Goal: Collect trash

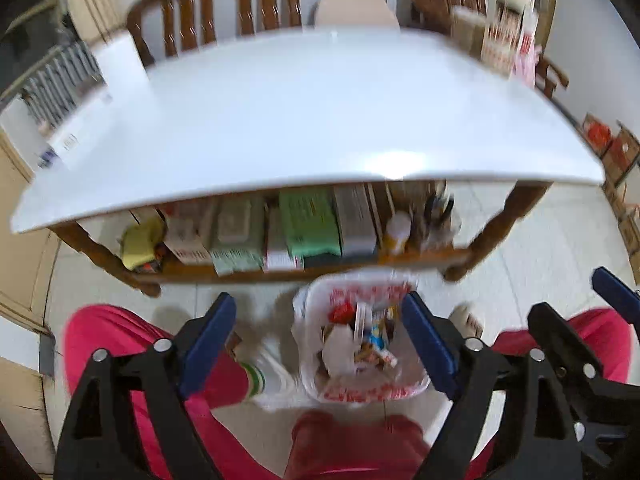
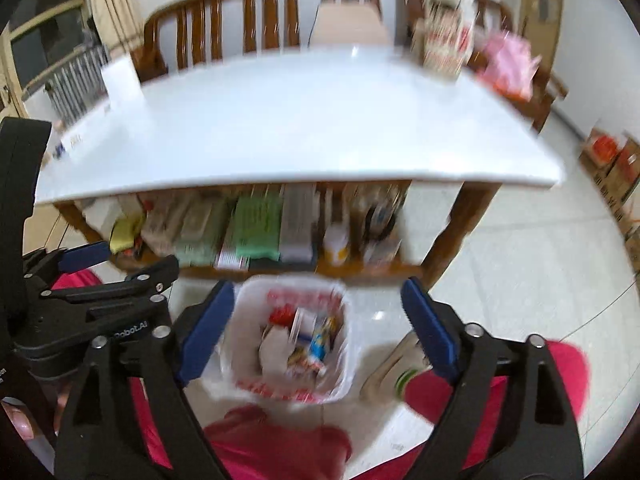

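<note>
Both sets of fingers wide and empty: left gripper, right gripper. Trash bin on the floor, near side of the white worktop, directly below and between both; neither clearly nearer. Worktop bare of visible litter.

Home living room, as I read it: white-topped wooden table; slatted wooden bench behind it; household boxes shelved beneath it; tiled floor beside it.
</note>
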`<act>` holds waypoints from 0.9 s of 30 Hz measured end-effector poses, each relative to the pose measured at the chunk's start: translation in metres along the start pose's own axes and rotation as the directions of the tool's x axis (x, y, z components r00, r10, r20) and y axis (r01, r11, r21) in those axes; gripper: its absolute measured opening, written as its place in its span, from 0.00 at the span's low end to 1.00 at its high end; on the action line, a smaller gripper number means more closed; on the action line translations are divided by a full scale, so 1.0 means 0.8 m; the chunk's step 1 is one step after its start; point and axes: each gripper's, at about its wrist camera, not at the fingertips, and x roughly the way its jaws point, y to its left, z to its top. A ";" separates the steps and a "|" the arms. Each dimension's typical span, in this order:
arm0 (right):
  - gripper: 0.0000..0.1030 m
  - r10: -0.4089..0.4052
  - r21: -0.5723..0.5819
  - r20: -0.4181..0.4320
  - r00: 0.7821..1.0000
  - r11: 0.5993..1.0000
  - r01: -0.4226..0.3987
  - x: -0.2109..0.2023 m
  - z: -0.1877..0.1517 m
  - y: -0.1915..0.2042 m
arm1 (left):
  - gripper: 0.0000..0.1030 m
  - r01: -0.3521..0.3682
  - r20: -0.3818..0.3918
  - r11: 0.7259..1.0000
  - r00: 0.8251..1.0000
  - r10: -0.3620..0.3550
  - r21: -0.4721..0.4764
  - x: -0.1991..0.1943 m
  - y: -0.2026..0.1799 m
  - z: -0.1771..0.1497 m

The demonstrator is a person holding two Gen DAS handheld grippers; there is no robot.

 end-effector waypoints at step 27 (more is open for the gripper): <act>0.93 -0.080 -0.013 0.363 0.929 0.996 0.090 -0.203 0.040 0.015 | 0.92 -0.107 0.358 0.993 0.926 0.119 -0.055 -0.216 0.012 0.032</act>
